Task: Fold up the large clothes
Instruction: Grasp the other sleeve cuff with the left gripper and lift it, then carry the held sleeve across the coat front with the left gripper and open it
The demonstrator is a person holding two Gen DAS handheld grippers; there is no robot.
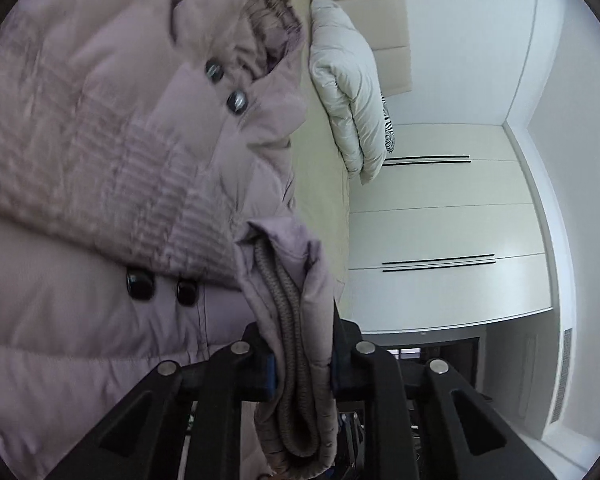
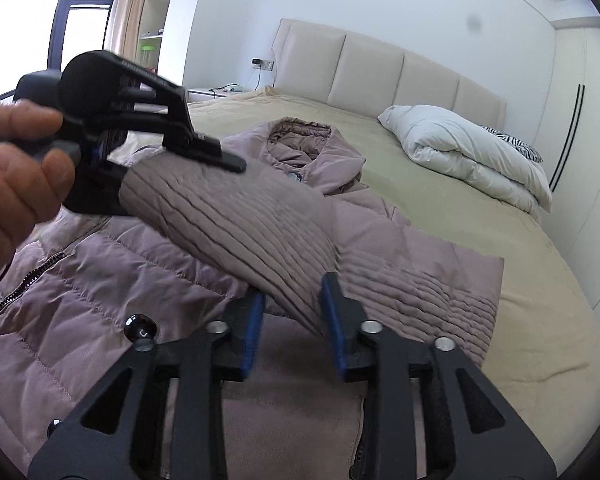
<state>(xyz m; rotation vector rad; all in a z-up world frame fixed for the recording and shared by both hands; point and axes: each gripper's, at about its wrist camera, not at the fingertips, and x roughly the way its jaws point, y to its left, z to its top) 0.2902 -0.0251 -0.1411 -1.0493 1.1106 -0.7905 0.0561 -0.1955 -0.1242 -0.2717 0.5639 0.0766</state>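
I've got the mauve puffer coat (image 2: 112, 280) spread across the bed (image 2: 440, 200), hood (image 2: 304, 136) up toward the headboard (image 2: 380, 68), and both of my grippers are on one sleeve (image 2: 228, 216). My left gripper (image 1: 302, 368) is clamped on the cuff end; its wrist view shows the ribbed knit cuff (image 1: 288, 340) bunched thick between the fingers (image 1: 266, 376), which are squeezed right in against it. I pinch there because the cuff is the firmest bit of a slippery, puffy sleeve. My left hand (image 2: 16, 176) has that end lifted off the coat.

My right gripper (image 2: 292, 320) sits lower down on the quilted part of the sleeve, blue-padded fingers (image 2: 252, 332) either side of the fabric. They look closed in on it, though with some gap between them, so the grip there is probably looser, more a guide than a clamp.

Holding two points keeps the sleeve stretched straight instead of flopping. My guess: I'm laying it across the coat's front, over the buttons (image 1: 140, 286), to square the body before folding it up. The folded duvet (image 2: 472, 148) lies well apart near the headboard, out of my way. The padding may spring back once let go.
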